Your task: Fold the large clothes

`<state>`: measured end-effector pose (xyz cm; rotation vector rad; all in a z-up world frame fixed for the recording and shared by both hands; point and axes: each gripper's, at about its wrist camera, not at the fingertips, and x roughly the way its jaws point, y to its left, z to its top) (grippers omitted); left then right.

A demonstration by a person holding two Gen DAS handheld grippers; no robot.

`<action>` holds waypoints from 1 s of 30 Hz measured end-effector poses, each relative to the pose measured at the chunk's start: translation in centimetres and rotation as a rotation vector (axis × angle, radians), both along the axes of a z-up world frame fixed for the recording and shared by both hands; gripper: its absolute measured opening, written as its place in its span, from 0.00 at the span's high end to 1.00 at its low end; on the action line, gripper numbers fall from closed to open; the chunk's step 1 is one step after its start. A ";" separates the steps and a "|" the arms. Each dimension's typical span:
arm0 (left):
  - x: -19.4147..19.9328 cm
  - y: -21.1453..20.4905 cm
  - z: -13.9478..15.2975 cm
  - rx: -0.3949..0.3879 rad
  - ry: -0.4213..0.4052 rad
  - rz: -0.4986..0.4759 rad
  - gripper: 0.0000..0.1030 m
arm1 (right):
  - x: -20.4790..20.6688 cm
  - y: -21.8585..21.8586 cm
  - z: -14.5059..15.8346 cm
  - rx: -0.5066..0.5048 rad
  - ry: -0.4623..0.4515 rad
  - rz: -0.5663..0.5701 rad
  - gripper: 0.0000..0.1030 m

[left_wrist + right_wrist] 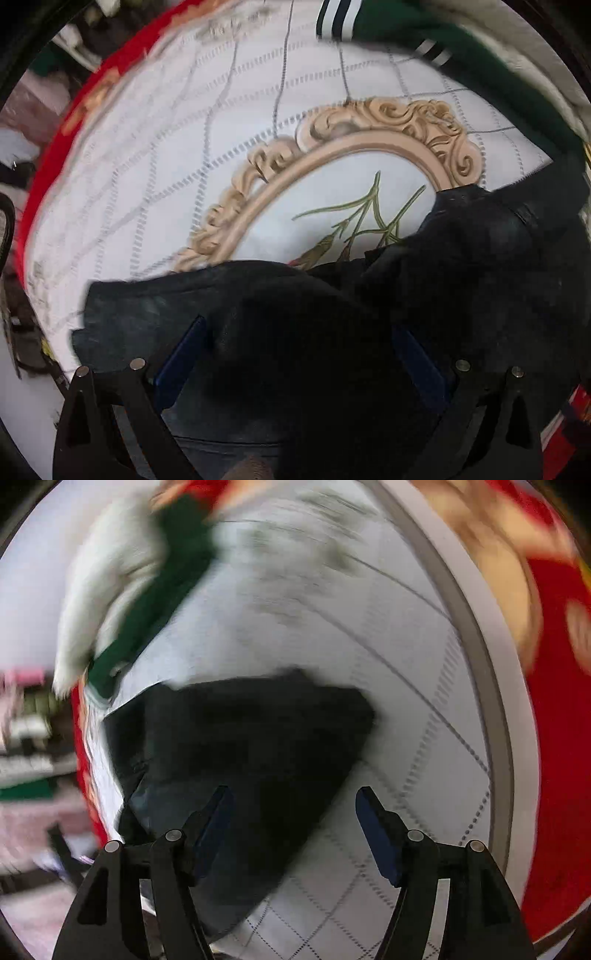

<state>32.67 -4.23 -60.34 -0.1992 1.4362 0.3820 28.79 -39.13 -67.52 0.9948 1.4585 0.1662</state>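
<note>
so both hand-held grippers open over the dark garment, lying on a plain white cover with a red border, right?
Not plain. The left wrist view shows the cover carries a grey grid and an ornate beige frame. The rest holds: dark garment, red border, both open.

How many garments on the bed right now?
2. Dark garment lies near, between the open left gripper fingers; green striped garment lies at the bed's far edge. More may be hidden.

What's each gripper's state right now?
Left gripper: open, dark denim garment bunched between its blue fingers.
Right gripper: open, holding nothing, above the same garment.
</note>
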 end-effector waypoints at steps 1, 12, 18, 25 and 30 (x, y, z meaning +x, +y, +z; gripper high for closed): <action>0.0 0.2 0.0 -0.011 -0.003 0.008 0.00 | 0.0 -0.2 -1.6 0.123 -0.018 -0.030 0.31; 0.4 0.3 0.8 0.050 -0.038 -0.018 0.00 | 5.3 7.3 -4.8 0.363 -0.162 -0.052 0.75; 2.6 -2.7 1.1 0.023 -0.084 -0.112 0.00 | 6.2 5.2 0.8 0.379 -0.265 -0.122 0.85; 6.3 -8.4 -0.1 -0.122 -0.170 -0.193 0.00 | 6.4 2.8 10.1 0.173 -0.419 -0.042 0.85; 6.3 -6.6 0.8 -0.229 -0.171 -0.136 0.02 | 6.5 3.8 14.6 0.045 -0.487 0.070 0.85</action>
